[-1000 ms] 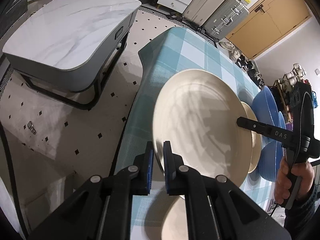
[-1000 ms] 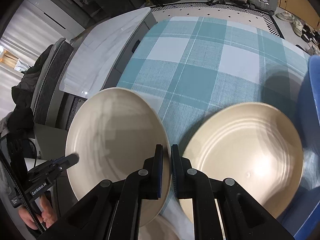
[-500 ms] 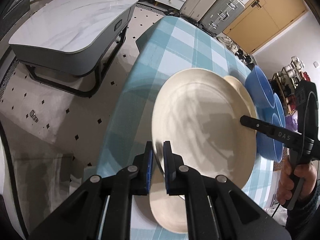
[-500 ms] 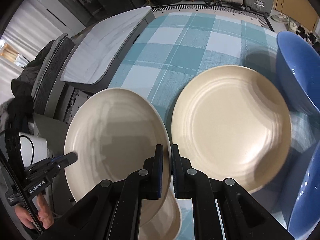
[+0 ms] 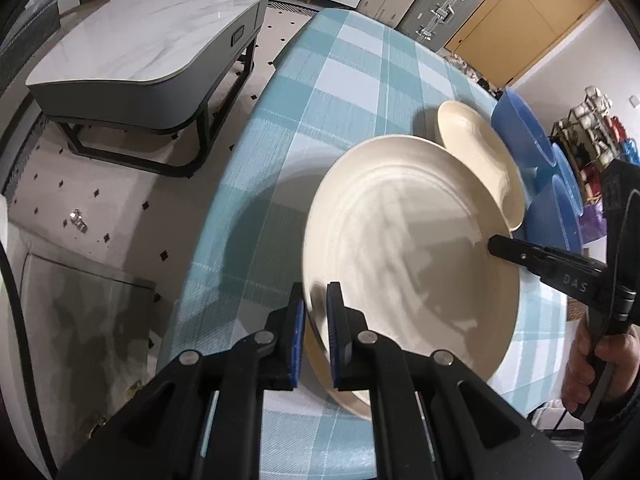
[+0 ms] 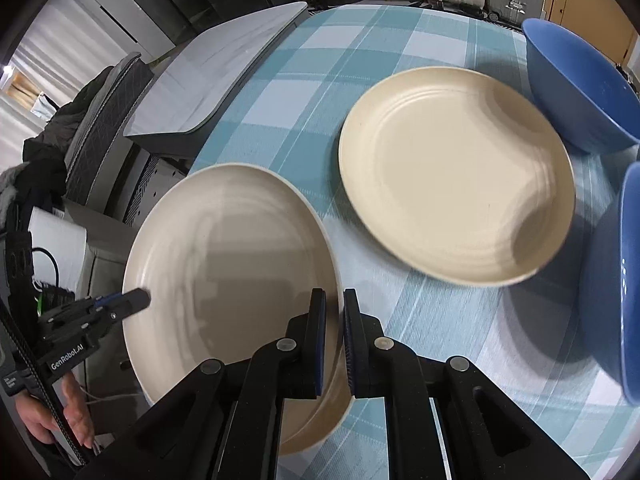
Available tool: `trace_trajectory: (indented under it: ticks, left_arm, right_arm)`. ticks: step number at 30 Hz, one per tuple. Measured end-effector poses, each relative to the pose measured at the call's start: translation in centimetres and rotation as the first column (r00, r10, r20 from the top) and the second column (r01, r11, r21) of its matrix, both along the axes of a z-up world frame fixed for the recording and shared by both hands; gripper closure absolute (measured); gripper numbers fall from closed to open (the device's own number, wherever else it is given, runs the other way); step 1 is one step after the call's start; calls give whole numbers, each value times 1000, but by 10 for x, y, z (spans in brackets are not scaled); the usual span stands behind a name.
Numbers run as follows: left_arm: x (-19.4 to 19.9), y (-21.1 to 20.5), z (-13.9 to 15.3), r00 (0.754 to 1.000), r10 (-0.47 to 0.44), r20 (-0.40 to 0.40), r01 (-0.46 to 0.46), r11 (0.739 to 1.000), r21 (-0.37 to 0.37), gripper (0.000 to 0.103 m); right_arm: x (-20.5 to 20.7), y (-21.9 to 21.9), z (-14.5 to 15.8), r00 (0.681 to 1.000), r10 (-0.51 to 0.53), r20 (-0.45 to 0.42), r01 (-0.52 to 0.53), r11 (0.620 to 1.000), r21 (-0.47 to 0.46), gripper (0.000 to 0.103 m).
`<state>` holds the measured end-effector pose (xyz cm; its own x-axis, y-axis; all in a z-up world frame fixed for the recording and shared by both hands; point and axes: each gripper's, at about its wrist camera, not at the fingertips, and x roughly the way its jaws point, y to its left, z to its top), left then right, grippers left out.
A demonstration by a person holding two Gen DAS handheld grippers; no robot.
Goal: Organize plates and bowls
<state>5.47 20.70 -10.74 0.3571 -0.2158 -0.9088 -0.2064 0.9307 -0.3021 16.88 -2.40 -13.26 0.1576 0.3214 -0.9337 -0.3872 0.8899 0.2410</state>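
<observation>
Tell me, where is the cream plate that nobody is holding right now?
In the right wrist view the loose cream plate lies flat on the checked tablecloth, right of the held plate and beside two blue bowls.

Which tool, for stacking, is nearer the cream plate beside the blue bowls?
Right. The right tool grips the held plate's rim nearest that cream plate; the left tool, the far rim.

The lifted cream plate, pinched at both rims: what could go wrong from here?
1. Both the left gripper and the right gripper hold the lifted plate only by thin rim edges; it could slip or tilt.
2. Another cream plate and blue bowls sit close by; the carried plate may clip them.
3. A third plate lies directly beneath.
</observation>
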Motion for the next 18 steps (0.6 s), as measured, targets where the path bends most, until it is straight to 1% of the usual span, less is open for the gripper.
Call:
trace_trajectory:
  ticks: [6, 11, 18]
  left_arm:
    - [-6, -5, -6, 1000, -8, -8, 9, 999, 35, 97]
    - [-7, -18, -12, 999, -48, -21, 50, 995, 84, 95]
    - [-7, -23, -16, 998, -62, -31, 65, 994, 88, 95]
  right_arm:
    - [-17, 0, -8, 999, 30, 31, -29, 1000, -5, 95]
    - [-20, -4, -15, 999, 26, 30, -25, 999, -20, 95]
    - [-25, -7, -12, 999, 35, 41, -33, 999, -40, 95]
